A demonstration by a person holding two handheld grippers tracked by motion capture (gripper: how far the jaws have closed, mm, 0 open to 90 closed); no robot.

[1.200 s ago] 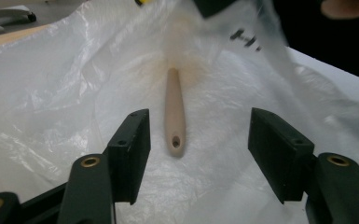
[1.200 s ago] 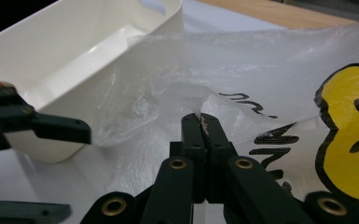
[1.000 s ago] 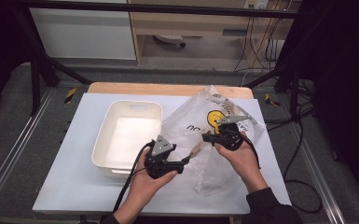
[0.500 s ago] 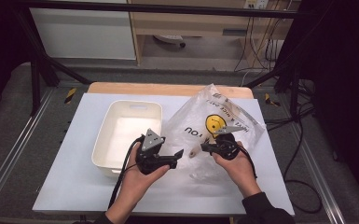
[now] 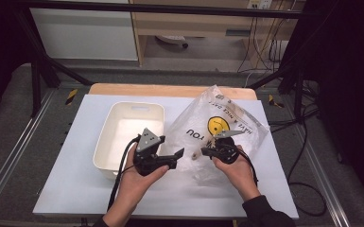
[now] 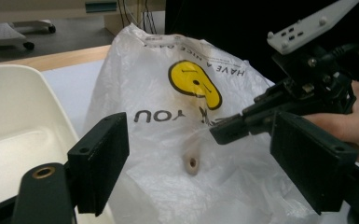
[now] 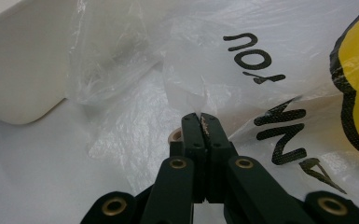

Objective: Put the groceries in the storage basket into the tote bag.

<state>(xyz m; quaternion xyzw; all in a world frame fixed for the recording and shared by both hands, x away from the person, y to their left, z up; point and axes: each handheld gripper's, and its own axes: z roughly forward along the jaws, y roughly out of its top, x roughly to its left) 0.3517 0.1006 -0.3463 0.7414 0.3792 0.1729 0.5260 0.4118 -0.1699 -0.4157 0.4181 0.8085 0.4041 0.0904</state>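
R gripper (image 5: 203,152) jaws pinch bag (image 5: 217,118), L gripper (image 5: 179,153) apparently free

Thin clear plastic bag (image 5: 217,130), crumpled, printed black lettering plus a yellow smiley face (image 5: 216,125). Lies puffed up on the white worktop (image 5: 66,189), just right of the white tub, left edge against the tub wall. A fold of its film is pinched in my right tool (image 7: 200,116). Small tan ring (image 6: 192,164) shows through the film, low in the bag.
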